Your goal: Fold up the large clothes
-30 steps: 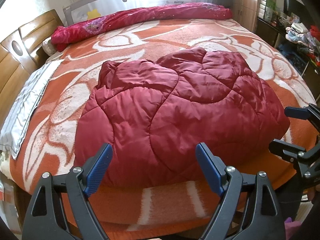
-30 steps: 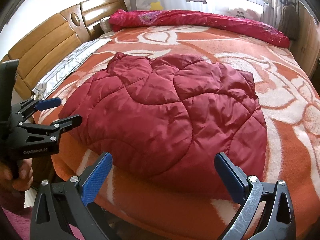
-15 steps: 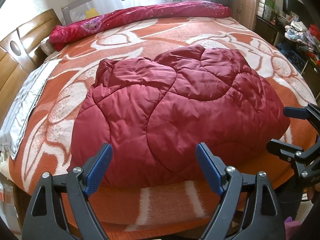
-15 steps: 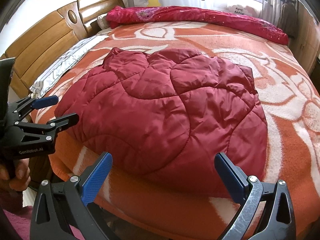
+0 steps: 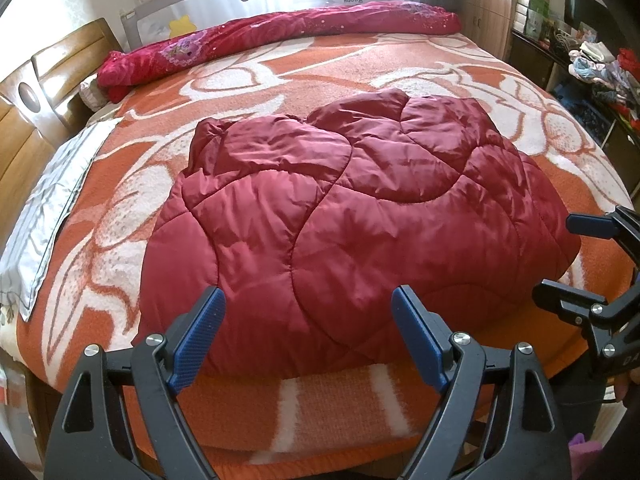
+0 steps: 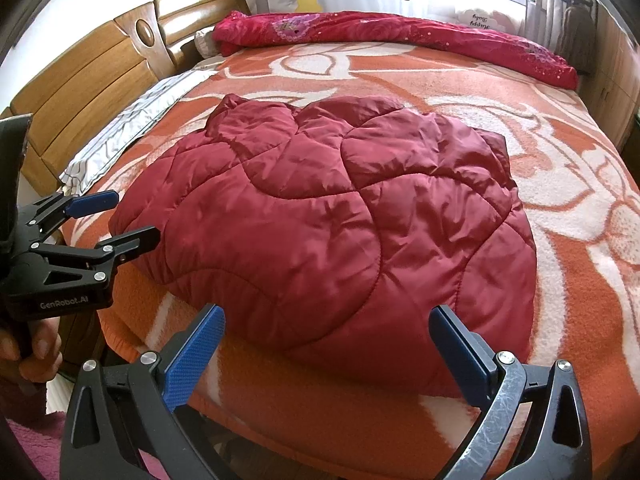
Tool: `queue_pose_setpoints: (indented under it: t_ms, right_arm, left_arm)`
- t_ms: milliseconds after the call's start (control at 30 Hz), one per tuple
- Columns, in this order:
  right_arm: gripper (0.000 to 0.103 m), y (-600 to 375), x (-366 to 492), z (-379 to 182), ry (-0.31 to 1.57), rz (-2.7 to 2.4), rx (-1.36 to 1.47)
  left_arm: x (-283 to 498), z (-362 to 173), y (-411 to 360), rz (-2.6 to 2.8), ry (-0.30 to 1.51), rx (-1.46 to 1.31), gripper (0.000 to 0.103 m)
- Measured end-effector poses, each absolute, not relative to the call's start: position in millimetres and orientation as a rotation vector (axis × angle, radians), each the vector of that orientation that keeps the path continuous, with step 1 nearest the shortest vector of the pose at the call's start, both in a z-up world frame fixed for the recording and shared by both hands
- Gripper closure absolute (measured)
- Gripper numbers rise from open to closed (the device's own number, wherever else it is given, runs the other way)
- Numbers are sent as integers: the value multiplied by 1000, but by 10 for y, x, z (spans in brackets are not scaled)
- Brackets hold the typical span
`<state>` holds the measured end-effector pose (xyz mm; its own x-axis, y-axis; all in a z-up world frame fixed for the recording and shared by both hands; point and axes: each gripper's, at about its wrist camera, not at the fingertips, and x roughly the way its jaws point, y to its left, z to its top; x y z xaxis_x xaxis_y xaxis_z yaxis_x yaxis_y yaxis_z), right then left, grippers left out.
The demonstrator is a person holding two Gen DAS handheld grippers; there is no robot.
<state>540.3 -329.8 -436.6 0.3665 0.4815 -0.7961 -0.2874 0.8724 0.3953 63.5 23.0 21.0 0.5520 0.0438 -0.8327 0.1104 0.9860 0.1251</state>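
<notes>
— Between the earlier pictures and this one, little has shifted: from the left wrist, the quilted red garment [image 5: 352, 232] sits a touch nearer in the frame, and both hands hold where they were.

— And the left tongs [image 5: 308, 336]?

— Spread wide, nothing between the blue pads [image 5: 198, 340]; they hover over the near edge of the bed [image 5: 320, 64], just short of the garment's hem. The right tongs [image 5: 560, 264] show at the right edge, also apart and empty.

— From the right wrist?

— The garment [image 6: 332, 232] lies in a puffy, rounded heap on the orange-and-white blanket [image 6: 580, 240], toward the bed's near side. The right tongs [image 6: 324, 356] gape open before it, touching nothing. At the left, the left tongs [image 6: 116, 220] stand open beside the garment's edge, with a person's hand [image 6: 32, 356] on the handle.

— Anything farther back?

— A red floral duvet [image 6: 400, 36] lies rolled along the far side, by the wooden headboard [image 6: 92, 80].
</notes>
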Motion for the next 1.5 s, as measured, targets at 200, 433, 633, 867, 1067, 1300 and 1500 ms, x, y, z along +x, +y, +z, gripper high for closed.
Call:
queue_pose_setpoints:
  t_ms: [200,433,633,867,1067,1300,1500]
  right_arm:
    - [0,-3300,5410,-4364,1089,498,202]
    - [0,-3305,5418,-4361,1090,498,202]
    - [0,-3301,5425,-4355,1090,497,200]
    - [0,-3297,5429,-4352,1089,496,199]
    - [0,-3317,5484,-4318,1083,501,195]
    - [0,-3317,5506,-4312,1082,499,193]
    - [0,-3318,5506,-4311,1081,499,193]
  left_arm:
    - [649,211,229,-39,988,171,17]
    - [666,206,231,-40,989,172,17]
    - [683,202,229,-41,989,172,17]
    - [695,201,224,-41,990,173,17]
    - [715,196,216,-43,991,173,17]
    - [737,193,209,-45,993,174,17]
    - [778,184,191,-47,997,176,17]
